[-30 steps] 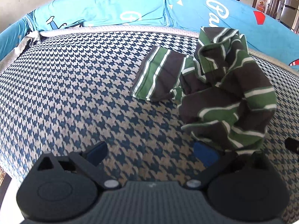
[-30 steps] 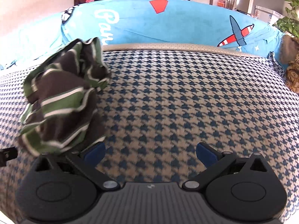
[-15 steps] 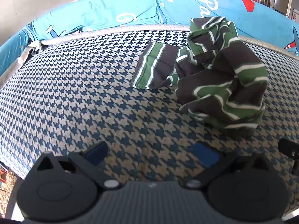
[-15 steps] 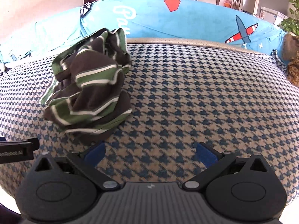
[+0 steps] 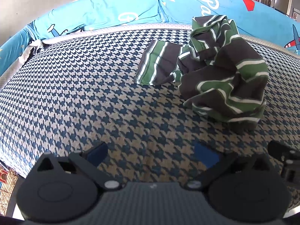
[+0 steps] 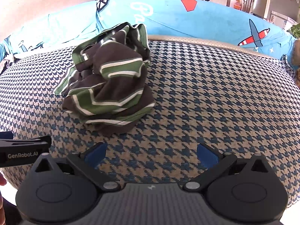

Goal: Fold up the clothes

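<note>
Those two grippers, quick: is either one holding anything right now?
Left gripper: open, holding nothing.
Right gripper: open, holding nothing; the striped shirt lies loose on the cushion.

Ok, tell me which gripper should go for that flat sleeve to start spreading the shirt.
Left. The flat sleeve lies on the left side of the crumpled shirt, unobstructed ahead of the open left gripper; the shirt's bulk mostly hides it from the right gripper.

**Two matching black grippers with blue finger pads**

The left gripper (image 5: 151, 153) has a ribbed dark-grey body flanked by two round black discs, each with a raised circle. Black linkage bars pivot on silver rivets and end in blue finger pads (image 5: 205, 154). The right gripper (image 6: 151, 152) is built alike, with triangular cut-outs above its discs. White lettering "GenRobot.AI" marks the left gripper's side in the right wrist view.
</note>
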